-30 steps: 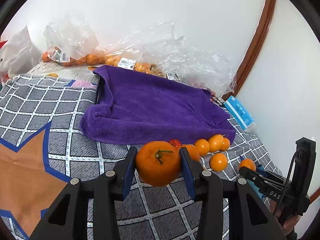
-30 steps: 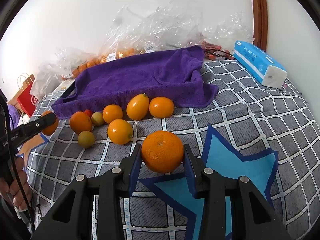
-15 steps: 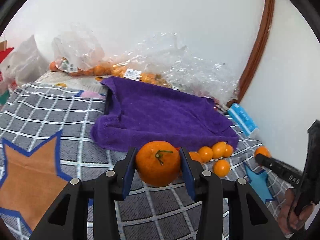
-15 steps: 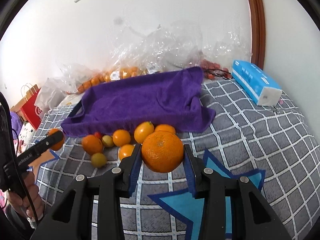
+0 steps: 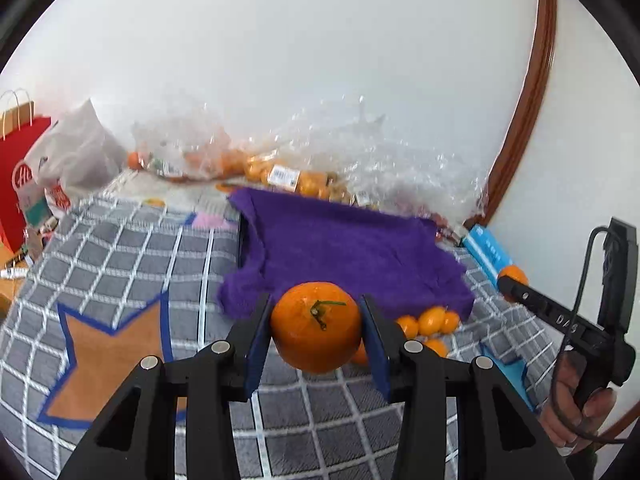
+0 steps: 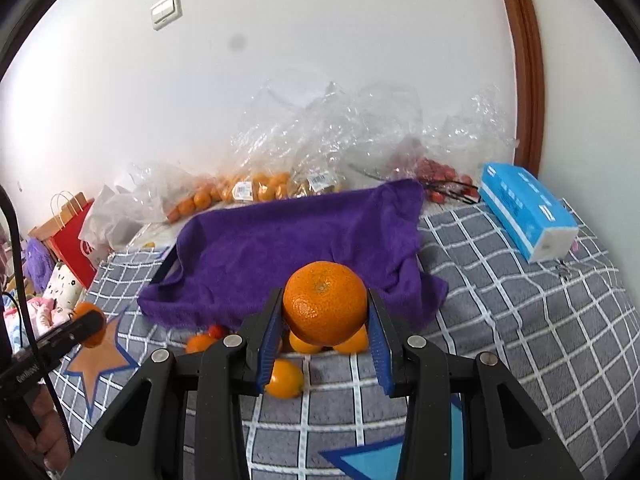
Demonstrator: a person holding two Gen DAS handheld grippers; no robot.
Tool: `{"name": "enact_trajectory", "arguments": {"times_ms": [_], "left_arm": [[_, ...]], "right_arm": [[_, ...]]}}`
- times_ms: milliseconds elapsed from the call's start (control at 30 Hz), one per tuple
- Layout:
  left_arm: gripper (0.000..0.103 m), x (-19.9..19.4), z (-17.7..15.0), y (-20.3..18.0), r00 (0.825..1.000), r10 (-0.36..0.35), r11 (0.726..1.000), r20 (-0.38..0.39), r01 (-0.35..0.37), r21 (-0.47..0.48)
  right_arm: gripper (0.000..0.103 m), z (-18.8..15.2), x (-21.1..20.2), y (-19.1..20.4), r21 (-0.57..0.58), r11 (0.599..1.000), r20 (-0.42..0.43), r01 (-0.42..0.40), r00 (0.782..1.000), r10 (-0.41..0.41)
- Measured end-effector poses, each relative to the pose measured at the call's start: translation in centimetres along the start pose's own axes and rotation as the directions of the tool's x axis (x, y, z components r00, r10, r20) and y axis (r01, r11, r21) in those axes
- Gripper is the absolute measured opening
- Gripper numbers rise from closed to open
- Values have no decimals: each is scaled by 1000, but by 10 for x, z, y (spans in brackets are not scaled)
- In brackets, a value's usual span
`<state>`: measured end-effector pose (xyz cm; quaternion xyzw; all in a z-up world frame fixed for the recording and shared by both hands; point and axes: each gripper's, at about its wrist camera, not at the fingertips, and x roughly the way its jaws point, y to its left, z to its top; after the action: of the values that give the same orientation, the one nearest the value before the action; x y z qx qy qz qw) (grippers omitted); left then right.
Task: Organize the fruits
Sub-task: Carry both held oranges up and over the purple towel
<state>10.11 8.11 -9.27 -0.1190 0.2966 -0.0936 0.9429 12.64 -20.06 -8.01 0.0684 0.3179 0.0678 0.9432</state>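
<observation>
My left gripper (image 5: 316,332) is shut on an orange with a green stem (image 5: 316,334) and holds it above the grey checked cover, just before the near edge of the purple towel (image 5: 344,256). My right gripper (image 6: 325,314) is shut on a second orange (image 6: 325,308), also raised before the purple towel (image 6: 296,240). Several small oranges (image 5: 430,320) lie on the cover at the towel's near edge; they also show below my right gripper (image 6: 285,378). The right gripper shows at the right of the left wrist view, and the left gripper at the left of the right wrist view.
Clear plastic bags with oranges (image 6: 256,190) and red fruit (image 6: 440,170) lie behind the towel along the white wall. A blue tissue pack (image 6: 528,216) lies at the right. A red paper bag (image 5: 20,184) stands at the left.
Both grippers have risen and tilted up with their oranges still held. The loose small oranges now sit lower and partly hidden behind the held fruit.
</observation>
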Motion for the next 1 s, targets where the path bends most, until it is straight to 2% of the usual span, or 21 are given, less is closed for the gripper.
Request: {"name": "enact_trajectory", "arguments": {"times_ms": [267, 500, 767, 1000], "left_arm": [[41, 4, 40, -13, 996, 14, 999, 89, -16, 27], [41, 29, 70, -14, 993, 17, 1000, 116, -18, 4], [41, 80, 87, -14, 996, 3, 1000, 85, 0, -29], [41, 121, 68, -3, 999, 11, 999, 41, -9, -45]], "right_arm": [[40, 34, 7, -4, 19, 1000, 36, -3, 999, 3], [40, 66, 20, -6, 39, 999, 41, -27, 999, 25], [40, 90, 47, -1, 20, 1000, 57, -13, 998, 12], [40, 82, 92, -7, 41, 999, 6, -16, 1000, 16]]}}
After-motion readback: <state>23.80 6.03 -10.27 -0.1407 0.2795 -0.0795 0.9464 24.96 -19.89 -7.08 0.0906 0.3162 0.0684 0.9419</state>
